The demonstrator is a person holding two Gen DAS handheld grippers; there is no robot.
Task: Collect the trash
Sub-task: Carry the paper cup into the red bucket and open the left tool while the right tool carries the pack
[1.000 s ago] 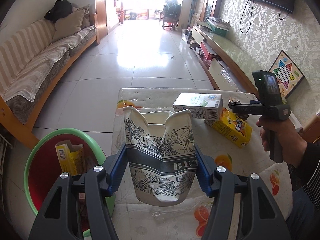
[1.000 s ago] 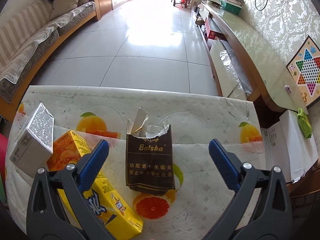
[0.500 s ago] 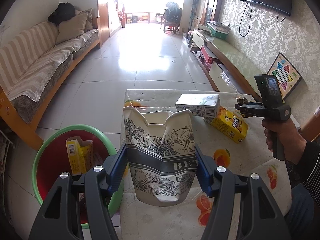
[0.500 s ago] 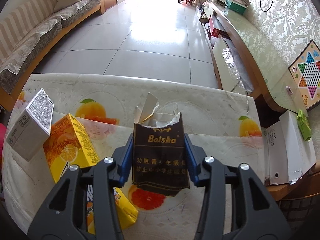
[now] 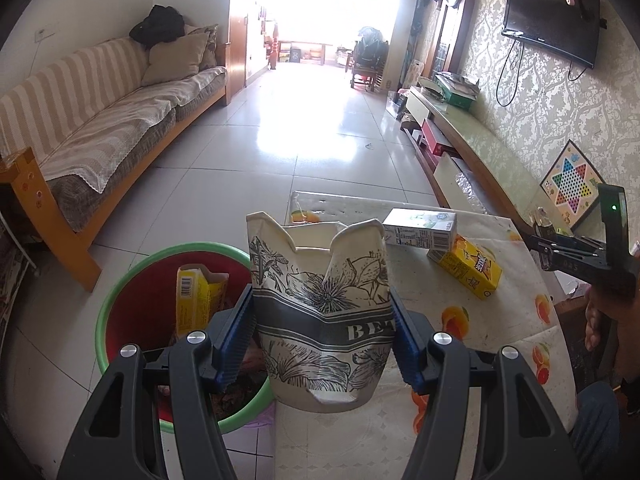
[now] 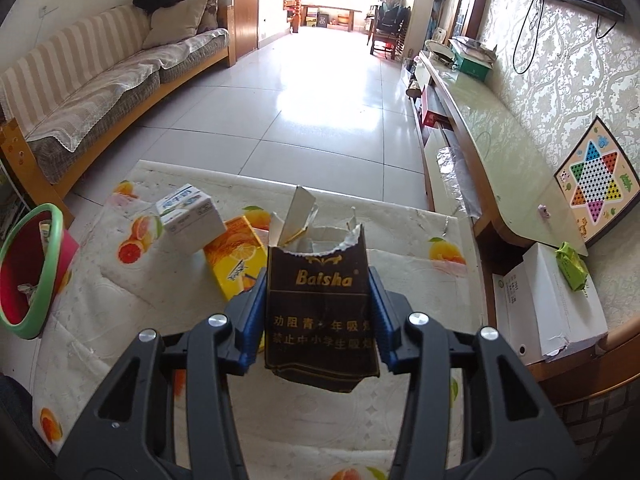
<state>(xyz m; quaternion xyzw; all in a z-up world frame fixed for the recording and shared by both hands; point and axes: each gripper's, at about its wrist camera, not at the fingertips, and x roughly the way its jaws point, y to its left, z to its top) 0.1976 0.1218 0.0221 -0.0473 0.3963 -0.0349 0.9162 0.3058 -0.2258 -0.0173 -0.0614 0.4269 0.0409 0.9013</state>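
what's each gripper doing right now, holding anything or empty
Left gripper: closed on the crumpled paper cup.
Right gripper: jaws have just closed on the torn brown cigarette pack.

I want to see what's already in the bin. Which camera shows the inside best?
The left wrist view. There the bin sits near the middle and you look down into it: a yellow box stands inside. In the right wrist view the bin is at the left edge, seen side-on, showing only scraps inside.
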